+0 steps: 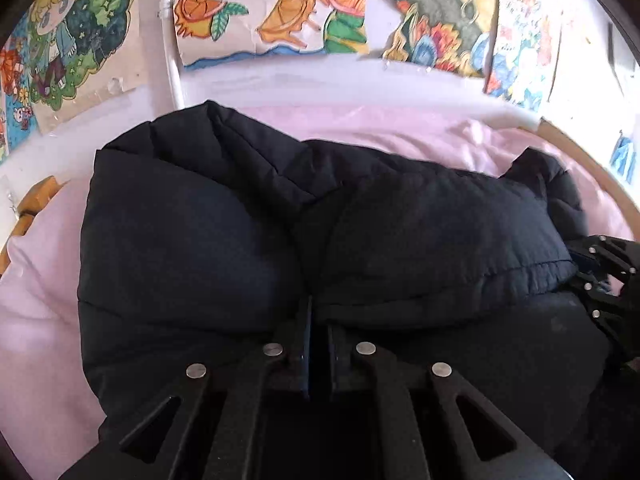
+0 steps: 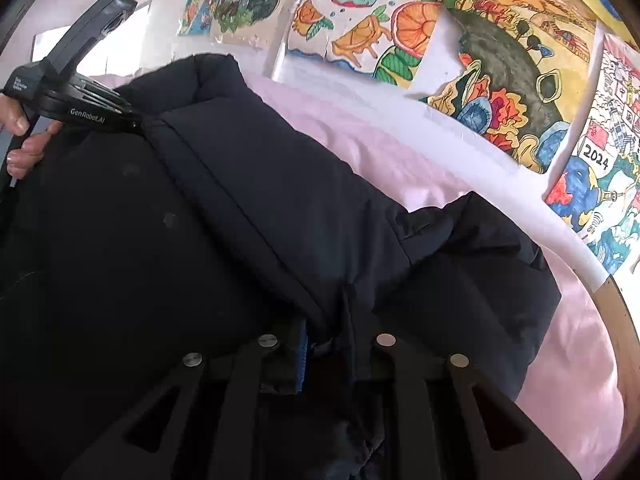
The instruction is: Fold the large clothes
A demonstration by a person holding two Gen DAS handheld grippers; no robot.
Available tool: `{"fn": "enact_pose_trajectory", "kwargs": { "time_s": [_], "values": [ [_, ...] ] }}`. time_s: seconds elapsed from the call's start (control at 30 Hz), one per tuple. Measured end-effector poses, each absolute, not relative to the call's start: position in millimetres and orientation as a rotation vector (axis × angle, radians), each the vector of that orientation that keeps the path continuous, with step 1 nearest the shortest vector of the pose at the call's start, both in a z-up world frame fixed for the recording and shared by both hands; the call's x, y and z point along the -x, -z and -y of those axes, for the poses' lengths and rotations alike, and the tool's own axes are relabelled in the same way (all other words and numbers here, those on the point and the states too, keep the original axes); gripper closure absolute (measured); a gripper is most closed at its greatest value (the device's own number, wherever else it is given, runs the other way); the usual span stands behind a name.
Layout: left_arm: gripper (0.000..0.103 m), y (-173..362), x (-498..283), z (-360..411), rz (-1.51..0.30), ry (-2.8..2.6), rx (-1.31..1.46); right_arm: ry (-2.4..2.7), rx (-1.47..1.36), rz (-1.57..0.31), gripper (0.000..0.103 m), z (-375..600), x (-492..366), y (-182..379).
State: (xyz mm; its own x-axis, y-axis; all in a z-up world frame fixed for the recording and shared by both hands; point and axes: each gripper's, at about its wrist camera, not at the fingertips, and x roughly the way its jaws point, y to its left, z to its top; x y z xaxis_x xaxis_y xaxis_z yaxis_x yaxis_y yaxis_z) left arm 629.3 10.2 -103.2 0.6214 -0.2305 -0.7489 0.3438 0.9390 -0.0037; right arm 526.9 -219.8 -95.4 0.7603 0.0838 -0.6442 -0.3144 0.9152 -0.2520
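Left claw (image 1: pixel 318 344) is pinched nearly shut on the black puffy coat (image 1: pixel 248 240), right claw (image 2: pixel 326 344) grips its edge too; coat's bunched up on the pink sheet (image 1: pixel 36 300) w/ drawings (image 1: pixel 276 12) behind

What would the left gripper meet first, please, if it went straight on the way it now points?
The black padded jacket: the left gripper already sits against its puffy fold, fingers nearly closed. Beyond lie the pink sheet and the wall, though depth is hard to judge.
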Motion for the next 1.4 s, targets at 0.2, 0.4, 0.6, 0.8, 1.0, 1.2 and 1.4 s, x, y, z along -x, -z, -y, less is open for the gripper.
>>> {"fn": "enact_pose_trajectory", "kwargs": {
  "time_s": [0.2,0.4,0.6,0.8,1.0,1.2,1.4],
  "values": [
    [0.056,79,-614,-53,-0.846,0.431,0.05,-0.298,0.238,-0.671,0.057,238,-509,77],
    [0.029,31,-593,-71,-0.654,0.396,0.036,-0.36,0.125,-0.569,0.055,261,-481,45],
    [0.006,43,-625,-16,-0.67,0.366,-0.037,-0.242,-0.067,-0.541,0.035,275,-532,28],
    [0.004,97,-650,26,-0.775,0.251,-0.273,-0.147,0.002,-0.669,0.035,256,-583,68],
    [0.0,119,-665,14,-0.834,0.281,-0.205,-0.132,0.094,-0.667,0.035,240,-580,95],
    [0.0,142,-676,23,-0.773,0.275,-0.253,-0.123,0.098,-0.633,0.033,240,-586,114],
    [0.0,155,-684,26,-0.751,0.259,-0.273,-0.112,0.095,-0.611,0.03,242,-597,131]
  ]
}}
